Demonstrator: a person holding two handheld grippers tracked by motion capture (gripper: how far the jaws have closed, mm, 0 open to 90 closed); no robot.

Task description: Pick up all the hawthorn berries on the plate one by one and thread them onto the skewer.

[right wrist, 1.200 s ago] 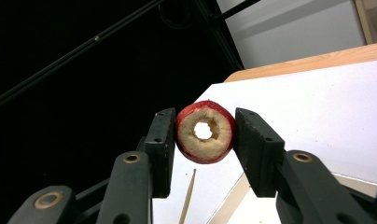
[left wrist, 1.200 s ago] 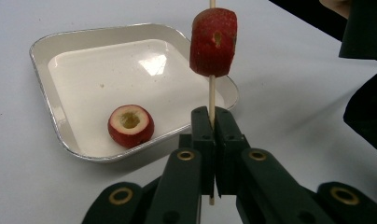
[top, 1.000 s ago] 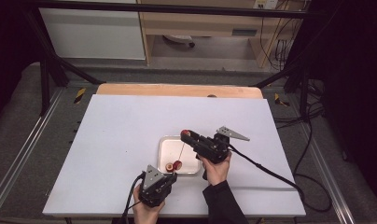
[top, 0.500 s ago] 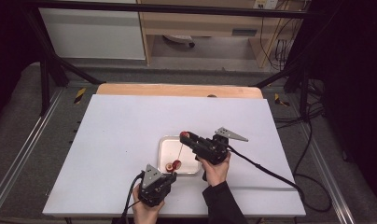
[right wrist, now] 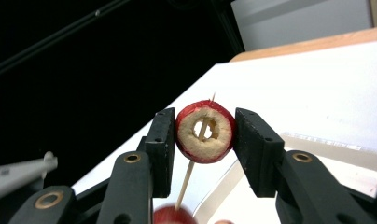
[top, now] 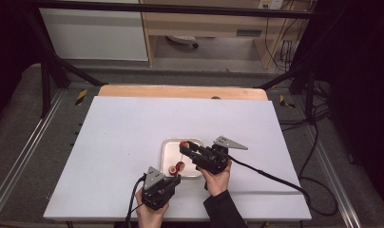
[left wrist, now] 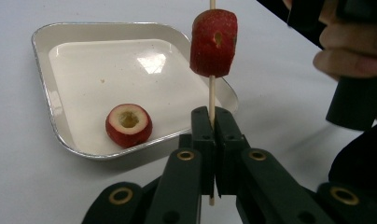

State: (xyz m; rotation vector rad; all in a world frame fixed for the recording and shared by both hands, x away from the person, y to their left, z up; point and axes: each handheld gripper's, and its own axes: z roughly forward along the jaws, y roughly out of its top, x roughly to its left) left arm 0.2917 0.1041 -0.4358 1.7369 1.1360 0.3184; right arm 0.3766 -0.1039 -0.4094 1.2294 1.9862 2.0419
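Skewer (left wrist: pixel 212 100): thin wooden stick, upright, clamped low between the closed jaws of the left gripper (left wrist: pixel 212 135); its tip runs up out of the left gripper view.

Upper fruit (right wrist: pixel 205 132): red-skinned ring, pale flesh, hollow core. Threaded on the skewer, which passes through the core hole in the right gripper view. Held from both sides by the right gripper (right wrist: pixel 204 145), pads pressed on the red skin. In the high view it hangs over the tray's far edge.

Lower fruit (left wrist: pixel 213 43): red piece with a small hole in its side, already on the skewer above the left gripper's jaws. It may be the red blur at the bottom edge of the right gripper view, though that is too blurred to say.

Loose fruit (left wrist: pixel 129 125): a third cored red piece, lying open end up inside the tray near its front rim, apart from both grippers.

Tray (left wrist: pixel 65 31): shallow, silver-rimmed, rounded square with a white floor, on the table just beyond the left gripper.

Table (top: pixel 123 133): white top, wooden strip along the far edge.

Hands: the left (top: pixel 149 216) and right (top: pixel 217 179) enter from the near edge, each holding its gripper.
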